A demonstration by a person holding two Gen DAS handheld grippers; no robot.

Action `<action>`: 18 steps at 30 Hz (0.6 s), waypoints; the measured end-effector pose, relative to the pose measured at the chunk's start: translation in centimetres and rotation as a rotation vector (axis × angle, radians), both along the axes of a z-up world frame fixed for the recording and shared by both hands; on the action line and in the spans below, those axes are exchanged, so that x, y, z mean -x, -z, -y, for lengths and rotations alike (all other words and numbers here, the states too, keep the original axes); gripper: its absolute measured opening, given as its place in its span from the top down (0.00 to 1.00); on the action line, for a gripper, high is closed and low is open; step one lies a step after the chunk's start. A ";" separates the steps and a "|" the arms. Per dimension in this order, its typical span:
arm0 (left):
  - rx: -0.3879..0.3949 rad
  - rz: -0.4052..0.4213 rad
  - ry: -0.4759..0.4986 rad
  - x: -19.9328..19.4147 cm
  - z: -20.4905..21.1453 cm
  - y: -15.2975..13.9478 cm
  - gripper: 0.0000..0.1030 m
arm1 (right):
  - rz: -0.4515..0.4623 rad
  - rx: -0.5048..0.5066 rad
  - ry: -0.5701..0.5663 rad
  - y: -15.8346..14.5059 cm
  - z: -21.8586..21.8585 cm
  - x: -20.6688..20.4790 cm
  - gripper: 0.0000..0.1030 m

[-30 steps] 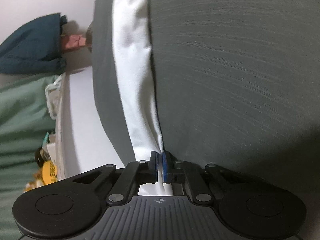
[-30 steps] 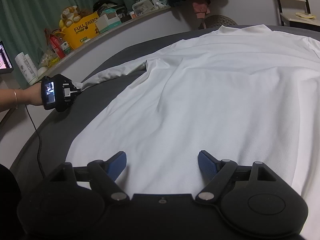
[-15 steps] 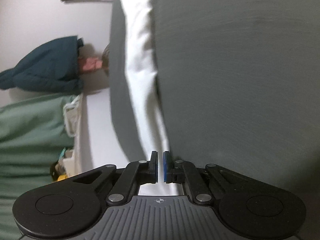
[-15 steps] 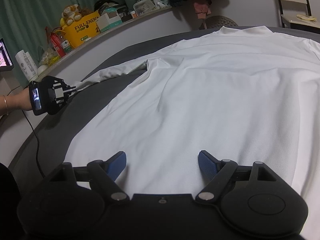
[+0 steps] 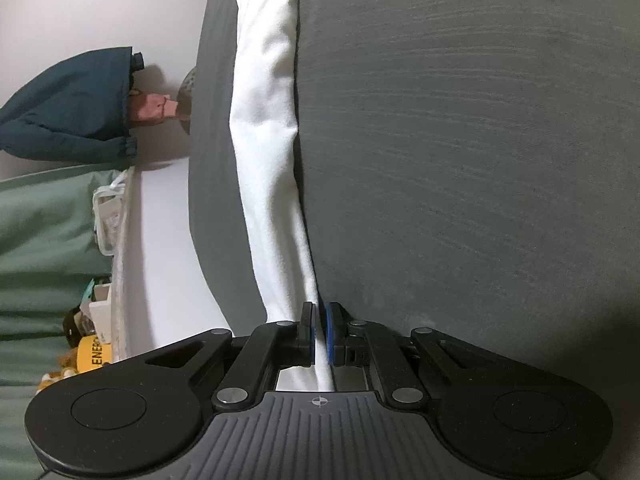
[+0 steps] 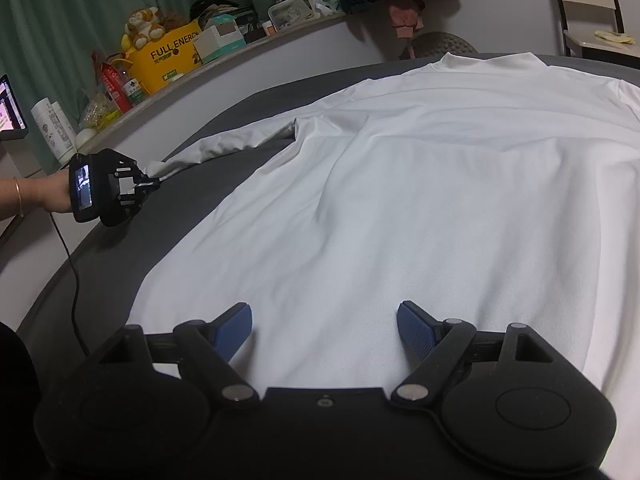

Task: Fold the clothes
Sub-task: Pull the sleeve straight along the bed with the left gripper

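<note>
Over on the left, the left claw (image 6: 150, 188) is pinched narrow on the cuff end of the white long-sleeve shirt's (image 6: 420, 184) sleeve (image 5: 268, 152), which lies stretched out along the grey bed (image 6: 208, 196). The shirt body is spread flat, collar at the far end. Best bet I'd say: lift low, keep the sleeve taut, swing it across the chest. The right claw (image 6: 325, 322) hovers wide over the hem, holding nothing.

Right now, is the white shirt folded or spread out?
Spread out: the white shirt lies flat on the grey bed, its sleeve stretched sideways.
</note>
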State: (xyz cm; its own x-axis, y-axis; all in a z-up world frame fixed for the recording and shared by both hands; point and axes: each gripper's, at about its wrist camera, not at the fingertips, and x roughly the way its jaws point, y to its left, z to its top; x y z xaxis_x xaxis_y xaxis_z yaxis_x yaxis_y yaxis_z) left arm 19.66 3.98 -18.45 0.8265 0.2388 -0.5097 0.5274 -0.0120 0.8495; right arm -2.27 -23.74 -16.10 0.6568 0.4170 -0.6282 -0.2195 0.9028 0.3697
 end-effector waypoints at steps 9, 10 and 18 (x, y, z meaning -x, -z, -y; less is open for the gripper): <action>-0.022 -0.063 -0.017 -1.9 0.2 -0.7 0.88 | 0.002 0.004 0.000 0.0 -0.1 0.1 0.22; -0.030 -0.071 -0.022 -2.3 0.2 -0.8 0.88 | 0.002 0.003 0.000 0.0 -0.1 0.1 0.22; -0.059 -0.108 -0.077 -1.8 1.3 -0.3 0.99 | 0.002 0.003 -0.001 0.0 -0.1 0.1 0.22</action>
